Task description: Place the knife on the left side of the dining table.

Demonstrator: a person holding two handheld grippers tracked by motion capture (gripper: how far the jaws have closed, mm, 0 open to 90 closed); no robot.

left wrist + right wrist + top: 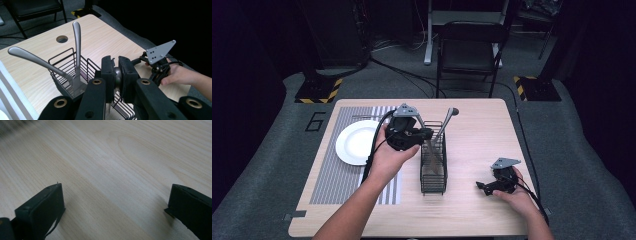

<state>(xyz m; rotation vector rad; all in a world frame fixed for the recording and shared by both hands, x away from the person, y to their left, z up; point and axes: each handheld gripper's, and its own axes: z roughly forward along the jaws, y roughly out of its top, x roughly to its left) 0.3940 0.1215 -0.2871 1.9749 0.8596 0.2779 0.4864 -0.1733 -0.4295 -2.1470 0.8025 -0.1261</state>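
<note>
My left gripper (424, 134) hovers over the near end of a black wire caddy (433, 172) in the middle of the table. In the left gripper view its pads (117, 65) are shut on the rounded end of a metal utensil (117, 78), which hangs down into the caddy (62, 62). Two more metal utensils stand in the caddy, one handle upright (77, 37) and one leaning left (30, 57). My right gripper (483, 186) rests low at the table's right front, held by a hand. Its jaws (115, 202) stand wide open over bare wood.
A white plate (354, 142) lies on a grey striped placemat (332, 175) left of the caddy. A round hole (62, 39) sits in the tabletop beyond the caddy. A black folding chair (469, 47) stands behind the table.
</note>
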